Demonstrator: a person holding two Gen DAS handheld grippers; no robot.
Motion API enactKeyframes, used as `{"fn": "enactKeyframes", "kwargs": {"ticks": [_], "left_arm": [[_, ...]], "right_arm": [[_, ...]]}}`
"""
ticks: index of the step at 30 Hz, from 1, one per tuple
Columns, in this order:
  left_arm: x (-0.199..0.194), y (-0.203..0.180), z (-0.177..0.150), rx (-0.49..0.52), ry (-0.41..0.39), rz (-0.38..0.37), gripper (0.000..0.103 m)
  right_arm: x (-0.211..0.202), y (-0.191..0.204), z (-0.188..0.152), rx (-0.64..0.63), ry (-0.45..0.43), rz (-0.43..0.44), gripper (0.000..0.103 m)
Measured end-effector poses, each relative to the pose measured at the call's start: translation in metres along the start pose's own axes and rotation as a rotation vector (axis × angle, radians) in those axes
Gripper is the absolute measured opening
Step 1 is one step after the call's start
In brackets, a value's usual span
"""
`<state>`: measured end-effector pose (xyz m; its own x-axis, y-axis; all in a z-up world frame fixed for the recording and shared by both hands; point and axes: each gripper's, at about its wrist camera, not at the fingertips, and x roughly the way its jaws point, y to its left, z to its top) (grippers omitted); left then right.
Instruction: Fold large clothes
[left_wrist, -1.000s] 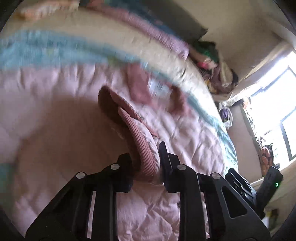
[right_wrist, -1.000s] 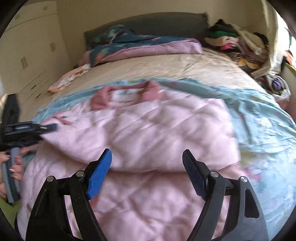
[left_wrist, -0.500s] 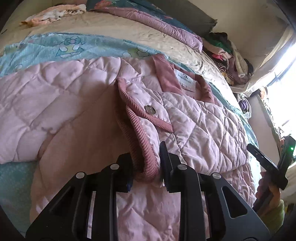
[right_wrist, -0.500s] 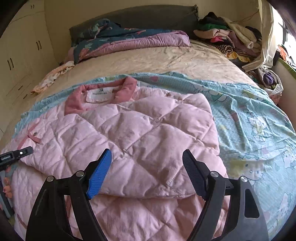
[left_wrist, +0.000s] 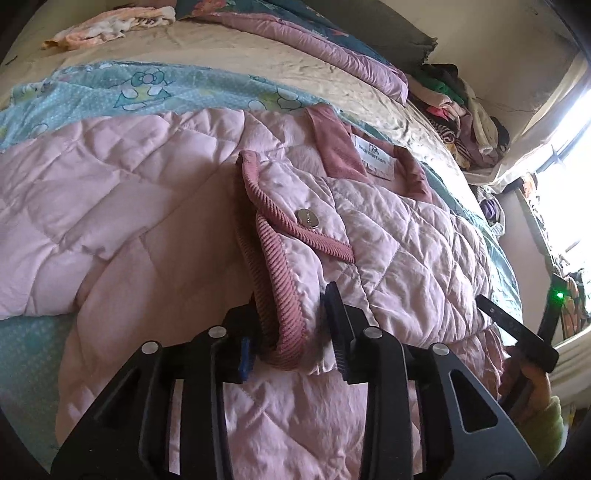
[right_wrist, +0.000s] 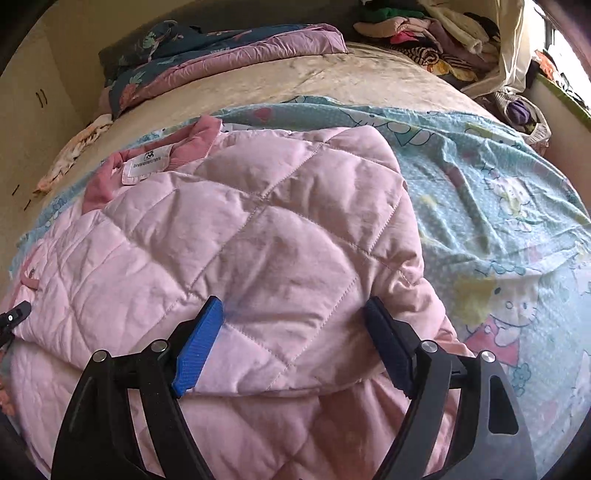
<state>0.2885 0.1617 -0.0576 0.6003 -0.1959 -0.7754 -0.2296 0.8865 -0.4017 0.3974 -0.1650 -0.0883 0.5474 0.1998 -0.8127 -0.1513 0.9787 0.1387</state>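
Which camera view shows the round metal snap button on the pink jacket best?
The left wrist view shows it best: the snap button sits large and sharp on the ribbed trim that the left gripper pinches. In the right wrist view only a tiny dot near the jacket's left edge may be it; I cannot tell.

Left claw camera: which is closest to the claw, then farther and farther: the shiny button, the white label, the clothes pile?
1. Button, just ahead of the left claw, on the ribbed trim.
2. Label, farther up, inside the collar.
3. Clothes pile, far right by the wall.
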Motion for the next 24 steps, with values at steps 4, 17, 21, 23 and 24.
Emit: {"fn": "enactKeyframes", "kwargs": {"ticks": [4, 17, 21, 23, 24], "left_arm": [[-0.009, -0.003, 0.001, 0.016, -0.012, 0.026, 0.037], [-0.061, -0.003, -0.005, 0.016, -0.085, 0.104, 0.094], [-0.074, 0.002, -0.009, 0.001, -0.106, 0.138, 0.094], [-0.081, 0.007, -0.011, -0.007, -0.116, 0.155, 0.094], [-0.085, 0.010, -0.012, -0.013, -0.123, 0.164, 0.094]], "right_arm": [[-0.022, 0.007, -0.007, -0.001, -0.041, 0.035, 0.090], [-0.082, 0.052, -0.027, -0.047, -0.130, 0.103, 0.099], [-0.095, 0.070, -0.030, -0.067, -0.144, 0.123, 0.099], [-0.101, 0.079, -0.032, -0.078, -0.149, 0.133, 0.099], [-0.103, 0.084, -0.032, -0.085, -0.152, 0.139, 0.099]]}}
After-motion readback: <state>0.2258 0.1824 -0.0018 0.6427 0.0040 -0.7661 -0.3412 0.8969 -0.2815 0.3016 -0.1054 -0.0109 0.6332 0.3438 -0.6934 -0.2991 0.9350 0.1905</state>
